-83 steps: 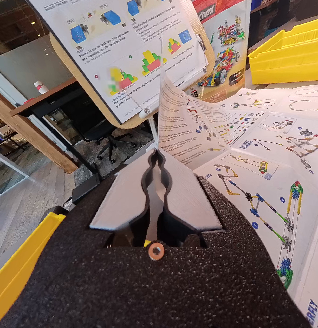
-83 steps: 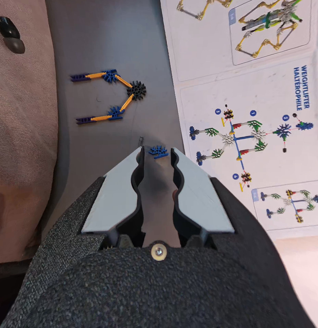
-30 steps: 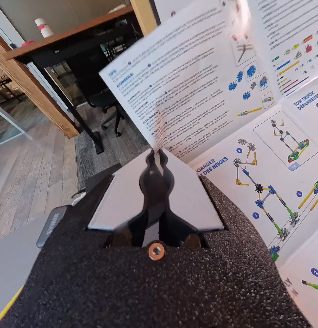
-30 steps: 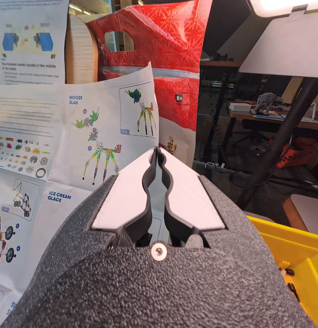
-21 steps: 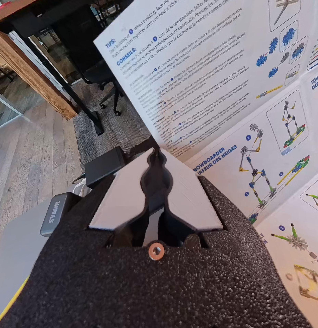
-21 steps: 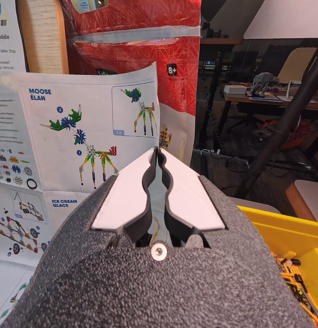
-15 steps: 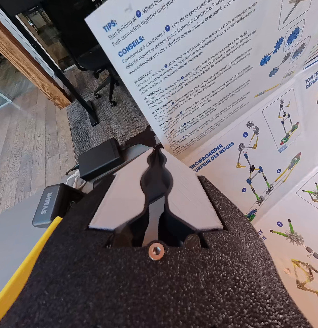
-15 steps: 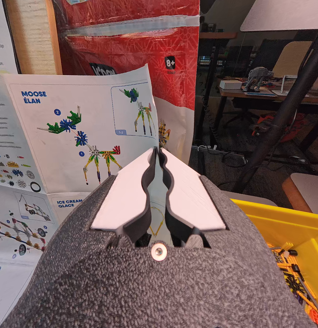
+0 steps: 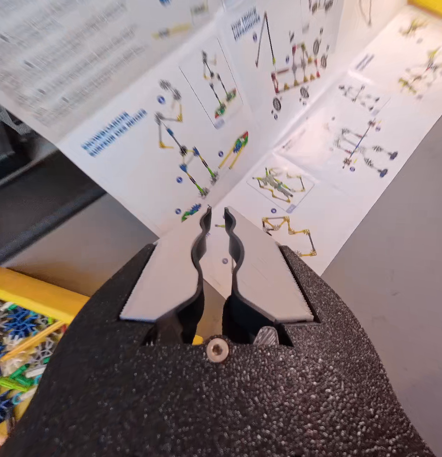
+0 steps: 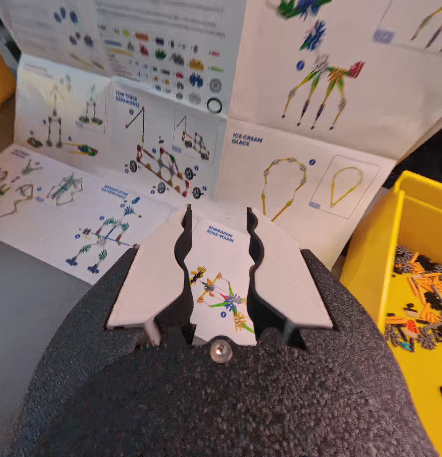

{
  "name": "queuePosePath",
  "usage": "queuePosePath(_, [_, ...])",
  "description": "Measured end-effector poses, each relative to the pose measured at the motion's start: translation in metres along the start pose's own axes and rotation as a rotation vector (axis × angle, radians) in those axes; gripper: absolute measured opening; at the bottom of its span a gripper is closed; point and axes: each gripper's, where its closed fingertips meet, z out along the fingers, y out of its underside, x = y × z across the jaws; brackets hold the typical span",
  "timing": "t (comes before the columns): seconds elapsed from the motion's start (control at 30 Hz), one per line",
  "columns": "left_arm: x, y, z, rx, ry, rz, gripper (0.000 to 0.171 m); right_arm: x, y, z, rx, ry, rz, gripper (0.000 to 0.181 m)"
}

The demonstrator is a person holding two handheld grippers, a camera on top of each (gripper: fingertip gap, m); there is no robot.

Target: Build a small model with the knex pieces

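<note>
Paper: white fold-out instruction sheet [image 10: 301, 153], printed with coloured model diagrams; lower panels lie on the grey table [image 9: 400, 222], upper panels bend up along a crease and stand behind.
Sheet, left wrist view: same sheet [image 9: 145, 158], one panel rising steeply, its near corner just under the tips; blurred, so fine print is unreadable anyway.
Left gripper [image 9: 217, 212]: fingers a narrow gap apart, nothing between them, tips hanging just over the sheet's near corner; contact with the paper, cannot tell.
Right gripper [image 10: 217, 210]: fingers wide apart, empty, poised over a flat panel near the sheet's front edge; a diagram shows clean through the gap.
Right bin [image 10: 378, 259]: yellow, just beside the sheet's right edge, holding orange rods and dark connectors.
Left bin [image 9: 29, 294]: yellow rim at lower left, full of blue, green and grey pieces, close to the left gripper.
Risk, slump: nobody's gripping that sheet, folks; the upright panels stand on the crease alone and could flop forward.
Risk, crumple: a tip dragging on thin paper would wrinkle or tear the corner.
Risk, slide: a nudge sideways could push the sheet over the right bin or off the table edge.
</note>
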Motion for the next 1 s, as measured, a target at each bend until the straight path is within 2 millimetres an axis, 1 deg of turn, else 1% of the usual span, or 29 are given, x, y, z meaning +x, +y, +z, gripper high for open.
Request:
queuePosePath(0.03, [0.008,0.016,0.013,-0.063,-0.025,0.027,0.01,-0.015,0.022,0.01,-0.084,-0.02,-0.038,0.044])
queuePosePath(0.07, [0.006,0.025,0.022,-0.109,-0.114,0.089,0.009,-0.025,0.042,0.019,-0.154,-0.028,-0.064,0.044])
queuePosePath(0.1, [-0.001,0.026,0.025,-0.135,-0.221,0.152,0.006,-0.033,0.059,0.028,-0.208,-0.034,-0.072,0.044])
queuePosePath(0.13, [0.001,0.025,0.027,-0.166,-0.267,0.176,0.006,-0.037,0.073,0.035,-0.257,-0.031,-0.069,0.044])
queuePosePath(0.17, [0.008,0.024,0.03,-0.193,-0.277,0.195,0.006,-0.038,0.083,0.042,-0.291,-0.016,-0.065,0.044])
queuePosePath(0.23, [0.017,0.019,0.034,-0.217,-0.318,0.27,0.006,-0.042,0.096,0.049,-0.339,-0.017,-0.062,0.045])
queuePosePath(0.3, [0.032,0.024,0.046,-0.252,-0.241,0.23,0.008,-0.048,0.105,0.053,-0.384,-0.039,-0.046,0.048])
queuePosePath(0.33, [0.037,0.029,0.052,-0.27,-0.209,0.201,0.009,-0.05,0.104,0.055,-0.378,-0.044,-0.031,0.045])
queuePosePath(0.37, [0.037,0.034,0.058,-0.291,-0.215,0.201,0.009,-0.052,0.105,0.055,-0.383,-0.047,-0.022,0.044])
queuePosePath(0.47, [0.028,0.046,0.076,-0.332,-0.255,0.172,0.01,-0.057,0.103,0.057,-0.386,-0.05,-0.019,0.042])
queuePosePath(0.53, [0.017,0.048,0.085,-0.326,-0.308,0.158,0.008,-0.059,0.102,0.06,-0.387,-0.061,0.001,0.043])
queuePosePath(0.6, [0.008,0.044,0.093,-0.305,-0.346,0.138,0.004,-0.059,0.101,0.064,-0.383,-0.065,0.011,0.045])
queuePosePath(0.7, [0.0,0.039,0.101,-0.29,-0.36,0.092,0.003,-0.06,0.099,0.067,-0.38,-0.064,0.008,0.045])
queuePosePath(0.8, [-0.003,0.036,0.105,-0.29,-0.352,0.071,0.001,-0.058,0.098,0.067,-0.377,-0.068,0.011,0.046])
queuePosePath(0.87, [-0.001,0.034,0.105,-0.291,-0.319,0.035,0.008,-0.057,0.098,0.067,-0.374,-0.066,0.011,0.047])
queuePosePath(0.93, [0.005,0.019,0.102,-0.219,-0.276,-0.015,0.008,-0.056,0.096,0.064,-0.356,-0.057,0.002,0.047])
queuePosePath(1.0, [0.003,0.003,0.1,-0.148,-0.269,-0.053,0.008,-0.055,0.09,0.06,-0.334,-0.051,0.009,0.046])
